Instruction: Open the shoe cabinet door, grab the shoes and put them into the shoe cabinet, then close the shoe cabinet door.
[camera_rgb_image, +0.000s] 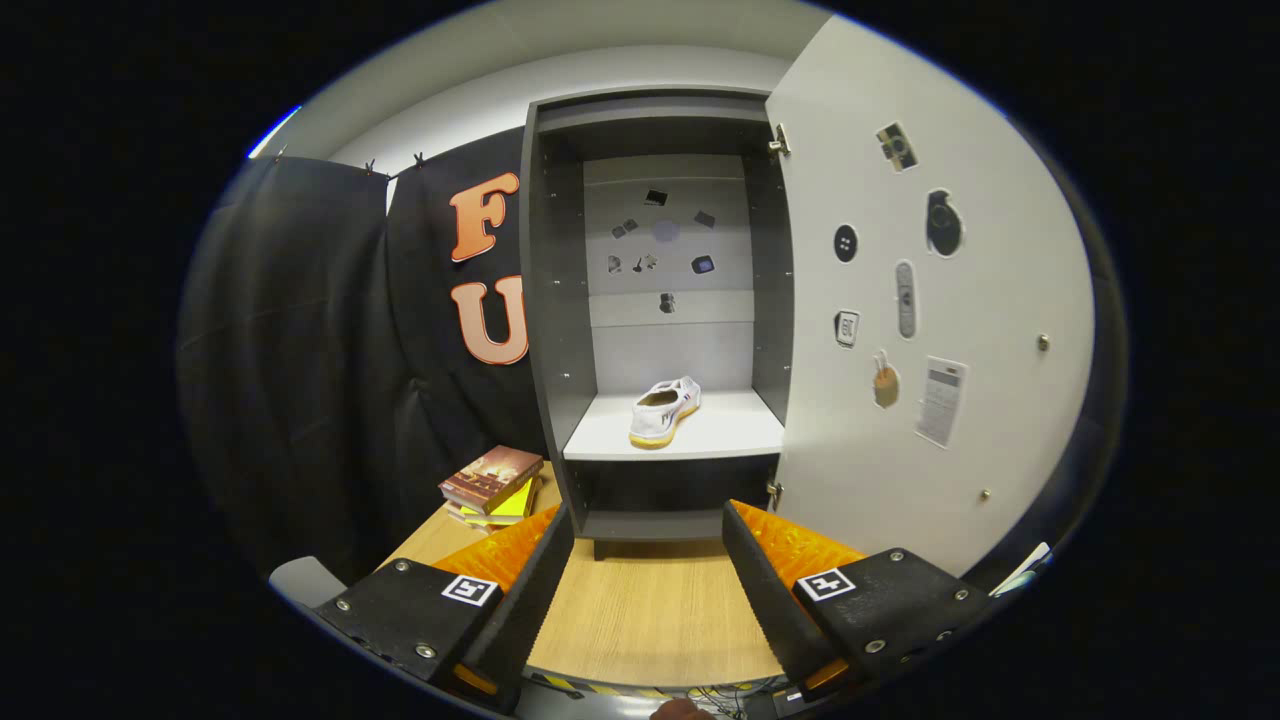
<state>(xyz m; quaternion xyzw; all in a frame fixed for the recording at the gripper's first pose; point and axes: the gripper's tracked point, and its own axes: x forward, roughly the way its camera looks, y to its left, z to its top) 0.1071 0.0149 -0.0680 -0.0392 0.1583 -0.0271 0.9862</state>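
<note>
The grey shoe cabinet (556, 330) stands on the wooden table straight ahead of my fingers. Its white door (930, 330) is swung wide open to the right and carries several stickers. A white shoe (664, 410) with a yellowish sole lies on the cabinet's pale shelf (730, 430), heel toward me. My gripper (648, 522) is open, held back from the cabinet above the table, with nothing between its fingers.
A short stack of books (492, 484) lies on the wooden table (650, 610) left of the cabinet. Black cloth hangs as a wall on the left. Stickers dot the cabinet's back panel. The open door edge stands close to my right finger.
</note>
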